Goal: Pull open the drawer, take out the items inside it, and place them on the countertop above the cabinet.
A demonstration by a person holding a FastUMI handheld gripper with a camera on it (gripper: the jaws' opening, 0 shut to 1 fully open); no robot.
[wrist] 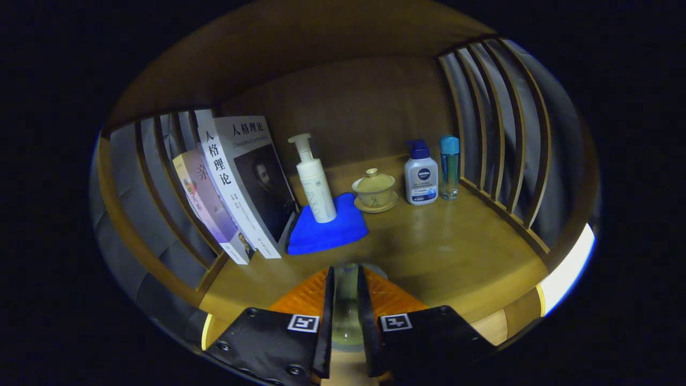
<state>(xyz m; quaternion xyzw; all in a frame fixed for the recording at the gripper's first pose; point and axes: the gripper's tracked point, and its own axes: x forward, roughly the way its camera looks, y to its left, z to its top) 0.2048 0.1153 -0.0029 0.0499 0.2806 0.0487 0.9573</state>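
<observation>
My gripper (345,274) hovers over the front edge of the wooden countertop (445,252). Its orange fingers (305,295) with black pads stand close together and press from both sides on a narrow, clear, glass-like item (346,308). I cannot tell what kind of item it is; most of it is hidden by the fingers. Beyond the fingertips a blue cloth (328,228) lies on the counter.
A white pump bottle (316,185) stands on the cloth. Leaning books (241,182) fill the left side. Further right are a lidded tea cup on a saucer (374,190), a white lotion bottle (421,174) and a blue-capped bottle (449,167). Slatted rails (498,128) close both sides.
</observation>
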